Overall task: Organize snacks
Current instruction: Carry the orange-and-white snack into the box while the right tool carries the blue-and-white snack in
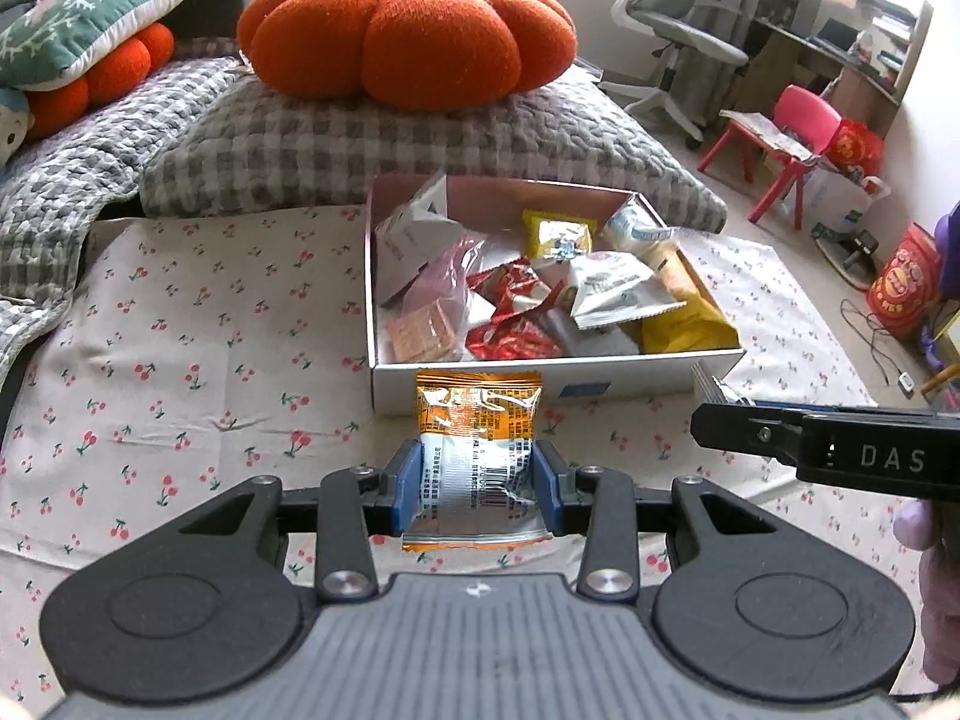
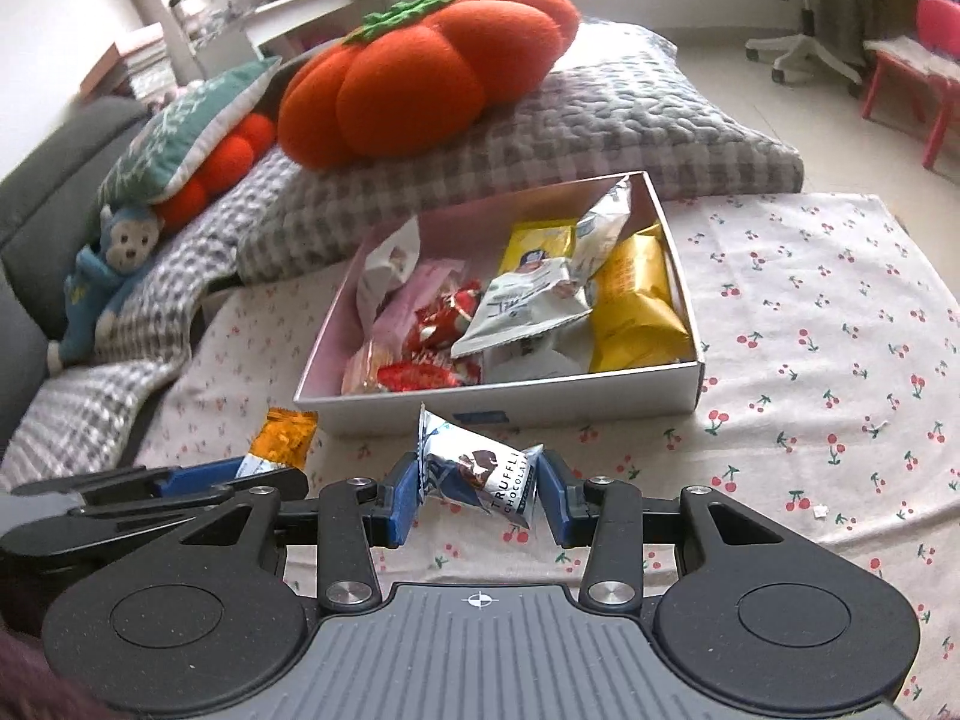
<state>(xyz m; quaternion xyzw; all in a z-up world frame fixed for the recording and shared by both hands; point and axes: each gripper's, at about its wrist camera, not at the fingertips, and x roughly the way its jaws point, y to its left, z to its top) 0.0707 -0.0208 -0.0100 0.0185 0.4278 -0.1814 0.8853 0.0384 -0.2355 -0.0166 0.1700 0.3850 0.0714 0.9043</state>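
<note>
Done so far: the white box [image 1: 540, 369] already holds a heap of snacks, among them red wrappers [image 1: 510, 300], white packets [image 2: 522, 306] and a yellow bag [image 2: 636, 306].
Left to do: you have two packets in hand and neither is in the box yet; judging by the bare cloth around the box, these look like the last loose ones.
Left tool: your left tool [image 1: 477, 489] is clamped narrow on an orange and silver packet [image 1: 477, 438], held just in front of the box's near wall.
Right tool: your right tool [image 2: 477, 495] grips a silver chocolate packet [image 2: 480, 474] between its blue pads, on the near side of the box and a little right of the other packet.
Next step, as I judge it: carry both forward over the near wall and let them drop into the box.
Surface: a white cloth with a cherry print [image 2: 810, 330], spread out flat; the box sits on it toward the far side.
Room: behind the box lie a grey checked cushion [image 1: 360, 144] with an orange pumpkin cushion [image 1: 408, 30] on top; far right you have an office chair [image 1: 678, 30] and a pink child's chair [image 1: 792, 132].
</note>
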